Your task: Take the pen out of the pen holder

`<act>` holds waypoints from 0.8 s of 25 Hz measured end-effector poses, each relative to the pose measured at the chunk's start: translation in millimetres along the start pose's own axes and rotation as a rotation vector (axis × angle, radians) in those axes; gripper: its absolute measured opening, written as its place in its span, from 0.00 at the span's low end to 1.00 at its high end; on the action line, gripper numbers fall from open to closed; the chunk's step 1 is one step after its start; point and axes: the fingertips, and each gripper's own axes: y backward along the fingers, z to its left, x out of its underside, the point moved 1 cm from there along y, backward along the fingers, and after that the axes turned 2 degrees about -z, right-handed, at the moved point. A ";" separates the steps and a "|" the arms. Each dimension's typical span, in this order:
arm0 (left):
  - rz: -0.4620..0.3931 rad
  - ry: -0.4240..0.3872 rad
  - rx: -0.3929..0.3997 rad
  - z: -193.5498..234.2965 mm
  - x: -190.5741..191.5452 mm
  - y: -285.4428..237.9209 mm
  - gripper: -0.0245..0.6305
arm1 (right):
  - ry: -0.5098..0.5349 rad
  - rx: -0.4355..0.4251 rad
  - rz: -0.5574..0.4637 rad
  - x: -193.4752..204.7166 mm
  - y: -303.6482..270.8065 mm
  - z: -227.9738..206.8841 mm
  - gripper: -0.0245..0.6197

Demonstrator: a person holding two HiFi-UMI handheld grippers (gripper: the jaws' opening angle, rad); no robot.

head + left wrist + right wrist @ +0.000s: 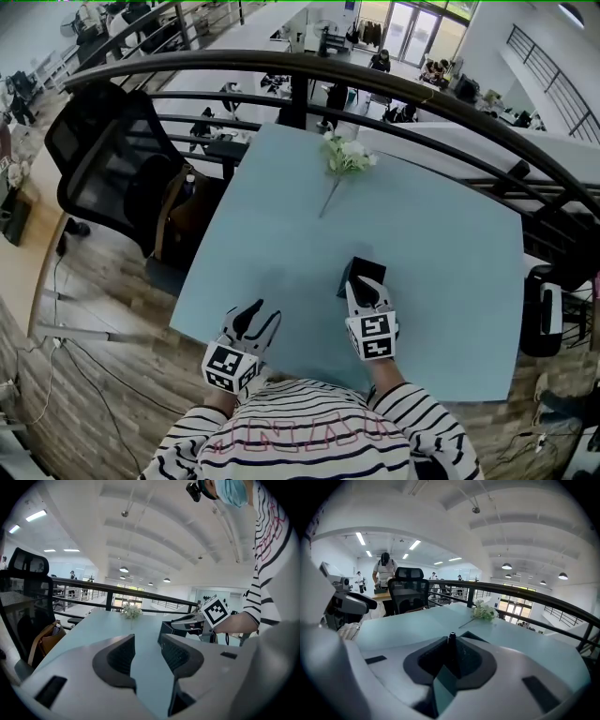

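Counter (281,234) space lies bare ahead of us up to the far edge, where a flower (345,155) rests beside the railing (281,64). Our right gripper (367,287) sits over the black pen holder (357,270) near the front edge, fingers closed on the upright pen (451,644). Our left gripper (257,317) is held alongside, fingers parted and empty.

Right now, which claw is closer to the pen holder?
Right. The right claw is at the pen holder, shut on the pen. The left claw hangs open off to its left, clear of it.
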 end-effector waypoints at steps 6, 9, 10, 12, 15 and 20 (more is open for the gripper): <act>0.001 0.008 -0.002 3.0 1.4 -0.1 0.27 | 0.013 -0.006 -0.007 -0.5 -0.3 -0.5 0.13; -0.003 0.003 -0.006 4.8 -0.6 1.8 0.27 | 0.010 0.010 -0.029 -6.5 1.7 -2.0 0.13; -0.005 0.001 -0.009 5.8 -1.6 2.7 0.27 | 0.006 0.013 -0.035 -9.0 2.6 -2.4 0.13; -0.010 -0.003 -0.013 7.4 -3.9 5.2 0.27 | -0.007 0.016 -0.050 -13.7 4.8 -2.9 0.13; -0.020 -0.009 -0.015 8.1 -6.7 8.7 0.27 | -0.028 0.026 -0.075 -20.9 11.1 -5.1 0.13; -0.029 -0.021 0.001 3.9 -9.1 14.7 0.27 | -0.061 0.058 -0.131 -37.4 31.8 -8.7 0.13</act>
